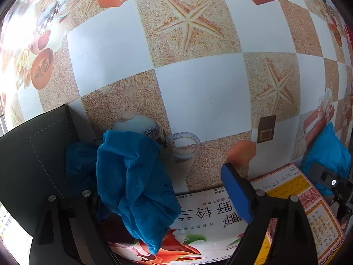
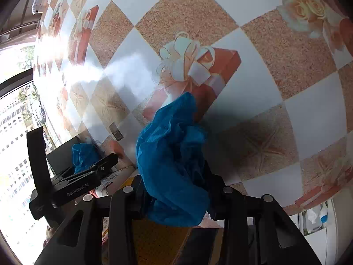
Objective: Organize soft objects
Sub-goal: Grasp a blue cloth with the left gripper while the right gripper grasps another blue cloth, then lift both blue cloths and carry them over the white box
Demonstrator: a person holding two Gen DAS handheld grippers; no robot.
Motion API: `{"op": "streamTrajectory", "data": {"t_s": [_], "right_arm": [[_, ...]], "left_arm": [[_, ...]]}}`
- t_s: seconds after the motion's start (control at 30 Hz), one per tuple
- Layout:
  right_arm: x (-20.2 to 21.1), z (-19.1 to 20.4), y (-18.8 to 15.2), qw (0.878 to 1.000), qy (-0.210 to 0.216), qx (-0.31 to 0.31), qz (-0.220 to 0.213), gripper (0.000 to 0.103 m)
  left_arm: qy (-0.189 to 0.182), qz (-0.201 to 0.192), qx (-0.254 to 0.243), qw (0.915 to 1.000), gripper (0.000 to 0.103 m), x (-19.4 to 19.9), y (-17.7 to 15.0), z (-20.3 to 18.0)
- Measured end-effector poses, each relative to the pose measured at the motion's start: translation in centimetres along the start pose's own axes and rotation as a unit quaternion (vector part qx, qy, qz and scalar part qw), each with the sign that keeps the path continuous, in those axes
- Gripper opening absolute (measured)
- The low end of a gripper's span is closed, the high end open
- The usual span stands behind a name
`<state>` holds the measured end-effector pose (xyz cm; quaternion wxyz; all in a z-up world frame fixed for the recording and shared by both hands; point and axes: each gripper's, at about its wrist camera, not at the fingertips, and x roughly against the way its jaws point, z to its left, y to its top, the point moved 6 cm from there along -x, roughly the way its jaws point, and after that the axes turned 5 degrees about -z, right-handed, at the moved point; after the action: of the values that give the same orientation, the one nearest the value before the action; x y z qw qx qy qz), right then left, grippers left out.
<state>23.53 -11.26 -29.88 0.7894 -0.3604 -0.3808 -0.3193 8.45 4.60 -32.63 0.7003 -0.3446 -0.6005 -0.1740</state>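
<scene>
A glossy tablecloth (image 1: 198, 92) printed with white and sandy checks, starfish and gift boxes fills both views, with a bright window and buildings at the left edge of the right wrist view. On it lies a flat printed cardboard box (image 1: 220, 220) with red flowers and yellow panels, just beneath both tools, and a dark stitched pouch (image 1: 33, 154) beside it. The right gripper (image 2: 176, 196) is clamped on a crumpled blue non-woven cloth (image 2: 172, 159), which rises in a bunch from its jaws above the box's edge. The left gripper (image 1: 167, 201) stands wide, its blue-padded finger (image 1: 236, 192) clear; a second crumpled blue cloth (image 1: 134, 176) drapes against its other finger, long axis running along that finger, so the left hand is nearer it. Whether that finger presses it I cannot tell.
</scene>
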Motion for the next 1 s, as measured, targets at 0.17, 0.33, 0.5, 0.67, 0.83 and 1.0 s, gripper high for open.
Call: {"op": "streamTrajectory", "data": {"t_s": [0.17, 0.33, 0.5, 0.67, 0.83, 1.0], "right_arm": [[2.9, 0.7, 0.6, 0.999, 0.006, 0.034, -0.038, 0.038], [5.8, 1.6, 0.8, 0.994, 0.002, 0.071, -0.085, 0.038], [8.4, 2.3, 0.4, 0.987, -0.008, 0.106, -0.121, 0.038], [9.6, 2.1, -0.2, 0.984, -0.012, 0.108, -0.138, 0.038], [11.0, 2.1, -0.9, 0.982, -0.01, 0.108, -0.154, 0.038], [12.1, 4.1, -2.6, 0.977, -0.012, 0.127, -0.173, 0.038]], "left_arm": [[-0.04, -0.045, -0.014, 0.9981, 0.029, 2.4, 0.0, -0.8], [-0.071, -0.136, -0.026, 0.9878, 0.027, 6.7, -0.3, -1.4], [-0.082, -0.192, -0.031, 0.9774, 0.027, 10.6, -1.1, -2.1], [-0.082, -0.219, -0.055, 0.9708, 0.027, 12.6, -2.6, -2.6], [-0.085, -0.238, -0.062, 0.9654, 0.027, 14.8, -4.0, -2.4], [-0.087, -0.262, -0.069, 0.9586, 0.027, 16.6, -5.7, -2.4]]}}
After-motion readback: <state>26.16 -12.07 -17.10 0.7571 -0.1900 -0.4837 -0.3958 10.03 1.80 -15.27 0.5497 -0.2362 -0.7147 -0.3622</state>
